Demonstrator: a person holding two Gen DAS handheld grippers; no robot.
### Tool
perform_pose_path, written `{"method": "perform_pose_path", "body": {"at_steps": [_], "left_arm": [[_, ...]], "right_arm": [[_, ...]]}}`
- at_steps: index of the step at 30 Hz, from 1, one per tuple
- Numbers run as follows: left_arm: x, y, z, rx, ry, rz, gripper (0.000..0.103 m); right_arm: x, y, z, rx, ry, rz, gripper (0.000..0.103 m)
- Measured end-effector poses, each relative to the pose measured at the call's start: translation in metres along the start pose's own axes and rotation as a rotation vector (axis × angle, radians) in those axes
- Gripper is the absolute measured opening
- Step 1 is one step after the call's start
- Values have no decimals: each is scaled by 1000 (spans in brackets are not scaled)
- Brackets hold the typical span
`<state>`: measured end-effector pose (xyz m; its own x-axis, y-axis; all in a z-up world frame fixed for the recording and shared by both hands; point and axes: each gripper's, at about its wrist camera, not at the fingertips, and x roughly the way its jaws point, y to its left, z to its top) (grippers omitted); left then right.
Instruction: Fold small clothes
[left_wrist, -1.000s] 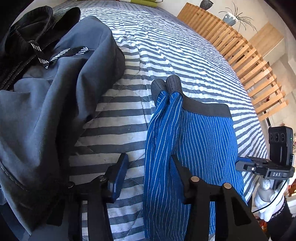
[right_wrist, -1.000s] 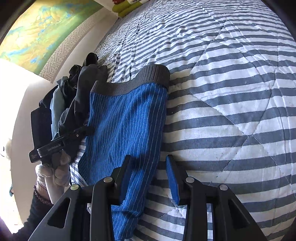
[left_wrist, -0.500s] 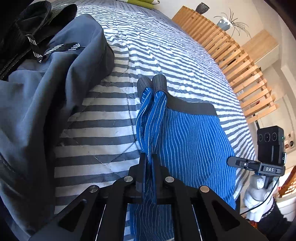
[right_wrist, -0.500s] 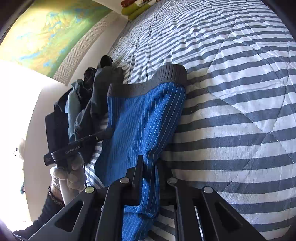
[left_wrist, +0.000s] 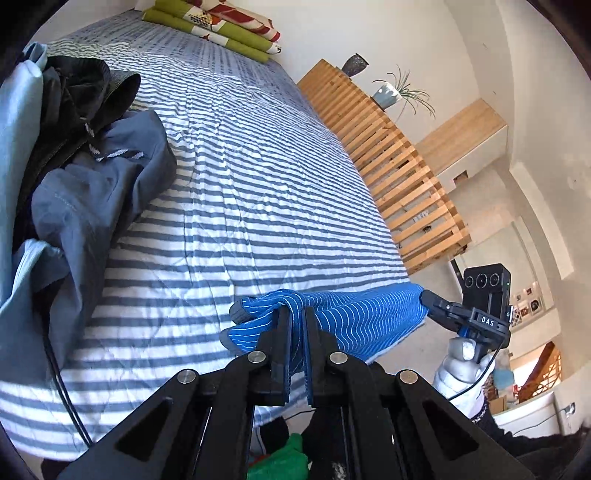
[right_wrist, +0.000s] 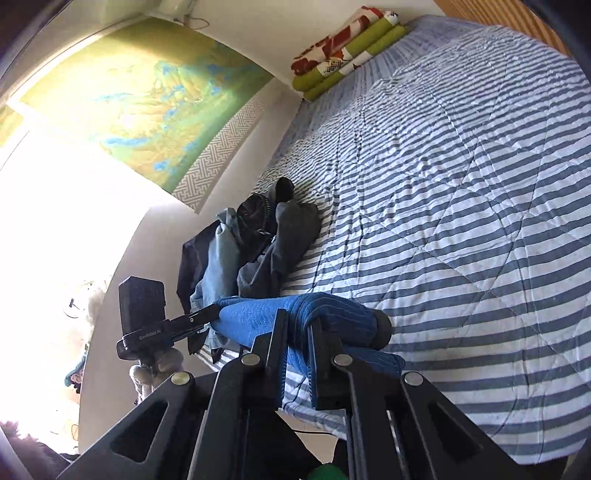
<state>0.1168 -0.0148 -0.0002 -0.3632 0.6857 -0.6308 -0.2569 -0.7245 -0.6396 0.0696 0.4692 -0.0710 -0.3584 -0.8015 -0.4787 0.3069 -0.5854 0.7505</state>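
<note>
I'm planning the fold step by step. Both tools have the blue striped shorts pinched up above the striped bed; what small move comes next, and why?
Probably carry both tools forward over the bed and lower the held edge, so the garment folds over itself. The left tool and right tool are each shut on the blue shorts, which hang stretched between them above the striped quilt, away from the clothes pile.

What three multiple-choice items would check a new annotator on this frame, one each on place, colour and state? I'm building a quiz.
1. Where is the pile of dark clothes?
A. on the striped bed
B. on the wooden slats
C. on the floor

2. What colour is the held garment?
A. red
B. blue with thin white stripes
C. plain grey

3. How do the left tongs stand?
A. wide open
B. shut on the garment
C. shut on nothing

A: the pile lies on the bed.
B: pinstriped blue cloth.
B: fabric is pinched between them, as in the right tongs.
</note>
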Motion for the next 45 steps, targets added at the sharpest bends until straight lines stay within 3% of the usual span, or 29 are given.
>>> {"method": "perform_pose_path", "body": {"at_steps": [5, 10, 12, 15, 18, 21, 23, 26, 28, 29, 30, 34, 38, 42, 45], "left_arm": [[9, 19, -10, -65, 77, 58, 4], [68, 75, 16, -180, 126, 134, 4], [82, 89, 21, -215, 132, 141, 4], [88, 94, 21, -211, 142, 136, 4], [86, 94, 19, -197, 149, 141, 4], [83, 91, 18, -181, 147, 147, 4], [81, 89, 18, -174, 143, 149, 4], [79, 85, 16, -170, 136, 148, 4], [72, 81, 12, -168, 131, 142, 4], [67, 79, 10, -166, 128, 138, 4], [59, 75, 7, -165, 124, 132, 4], [13, 49, -8, -146, 110, 87, 4], [-13, 20, -11, -105, 118, 43, 4], [14, 33, 9, -142, 154, 51, 4], [54, 72, 34, -240, 181, 50, 4]], "right_arm": [[-11, 11, -17, -13, 19, -27, 6], [30, -39, -4, 97, 62, -94, 1], [50, -57, 3, 89, 93, -185, 1], [59, -82, -4, 211, 146, -129, 5], [52, -78, -19, 186, 169, -125, 7], [44, -72, -32, 210, 177, -47, 18], [45, -58, -37, 173, 175, -32, 36], [62, -39, -38, 98, 198, -69, 38], [80, -33, -38, 67, 215, -85, 34], [86, -31, -38, 62, 219, -73, 15], [92, -29, -38, 60, 232, -72, 5], [64, -9, -42, 41, 164, -28, 6], [12, 9, -46, 74, 99, 89, 6], [16, 15, -33, 61, 77, 59, 6], [49, -18, -16, 143, 98, 8, 6]]}}
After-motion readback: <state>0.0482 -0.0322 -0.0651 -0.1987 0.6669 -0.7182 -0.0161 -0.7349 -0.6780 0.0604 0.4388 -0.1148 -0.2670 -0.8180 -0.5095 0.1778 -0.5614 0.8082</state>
